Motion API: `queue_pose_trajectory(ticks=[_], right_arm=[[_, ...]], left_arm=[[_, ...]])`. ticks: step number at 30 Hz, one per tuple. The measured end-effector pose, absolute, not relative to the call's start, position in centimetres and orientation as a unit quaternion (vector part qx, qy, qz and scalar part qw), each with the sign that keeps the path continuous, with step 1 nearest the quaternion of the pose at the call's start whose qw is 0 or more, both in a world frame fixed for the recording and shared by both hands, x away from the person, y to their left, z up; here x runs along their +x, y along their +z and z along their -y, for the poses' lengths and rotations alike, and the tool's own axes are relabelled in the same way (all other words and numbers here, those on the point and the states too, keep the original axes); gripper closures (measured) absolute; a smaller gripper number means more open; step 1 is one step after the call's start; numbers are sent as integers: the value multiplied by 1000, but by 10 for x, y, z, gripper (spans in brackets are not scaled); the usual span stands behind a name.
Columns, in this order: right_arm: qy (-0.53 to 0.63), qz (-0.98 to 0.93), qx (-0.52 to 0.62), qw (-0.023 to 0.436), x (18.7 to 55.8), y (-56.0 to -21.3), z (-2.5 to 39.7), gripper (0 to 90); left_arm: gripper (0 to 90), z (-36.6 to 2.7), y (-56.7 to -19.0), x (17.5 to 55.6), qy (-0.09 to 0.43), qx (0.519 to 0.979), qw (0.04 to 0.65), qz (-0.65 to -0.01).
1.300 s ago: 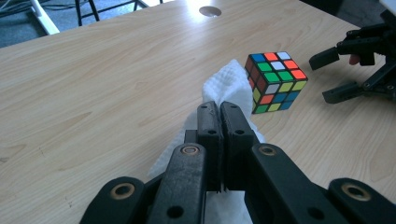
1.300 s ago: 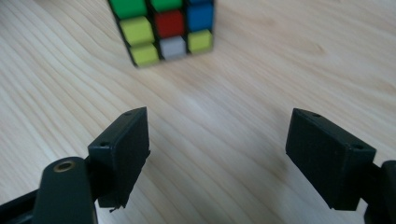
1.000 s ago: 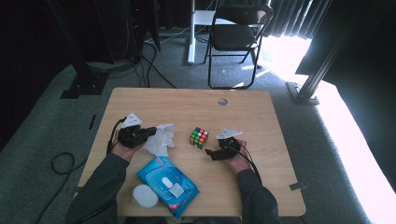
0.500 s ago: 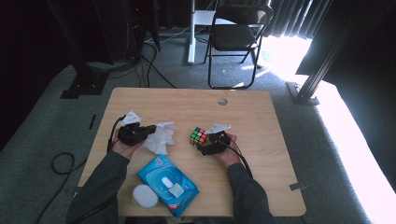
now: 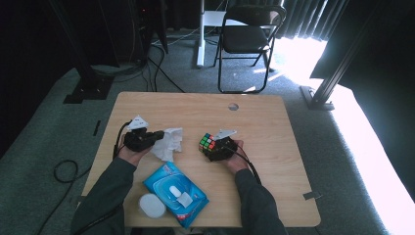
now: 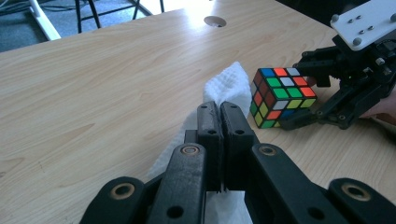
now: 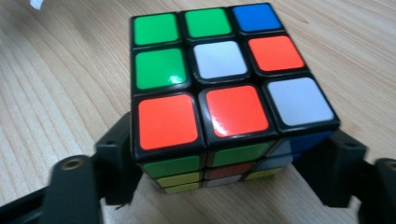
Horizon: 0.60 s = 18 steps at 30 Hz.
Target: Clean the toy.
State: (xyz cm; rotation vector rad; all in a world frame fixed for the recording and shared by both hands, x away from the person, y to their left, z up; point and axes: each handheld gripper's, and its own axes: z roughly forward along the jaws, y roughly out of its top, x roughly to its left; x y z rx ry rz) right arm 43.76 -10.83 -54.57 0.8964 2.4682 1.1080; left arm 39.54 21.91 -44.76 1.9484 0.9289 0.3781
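Straddling the cube (image 7: 224,93), the right gripper (image 5: 215,149) has a jaw at each side of it (contact isn't clear), the cube resting mid-table (image 5: 274,117). Clenched, the left gripper (image 6: 219,123) pinches a white wipe (image 6: 229,91) just left of the cube.

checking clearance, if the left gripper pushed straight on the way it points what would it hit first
Probably the puzzle cube: the left gripper, shut on the white wipe, points roughly at it, though it may pass just beside it.
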Motion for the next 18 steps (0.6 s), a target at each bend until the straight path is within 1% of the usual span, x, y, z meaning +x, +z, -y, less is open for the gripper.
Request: queue_pose_trajectory(ticks=[4,18], right_arm=[[388,-855,308,153,436,-545,108,330],[396,-855,291,165,432,-536,98,340]], left_arm=[[880,-219,-447,396,151,790,460,-376],[880,-214,-441,399,142,788,472,-369]])
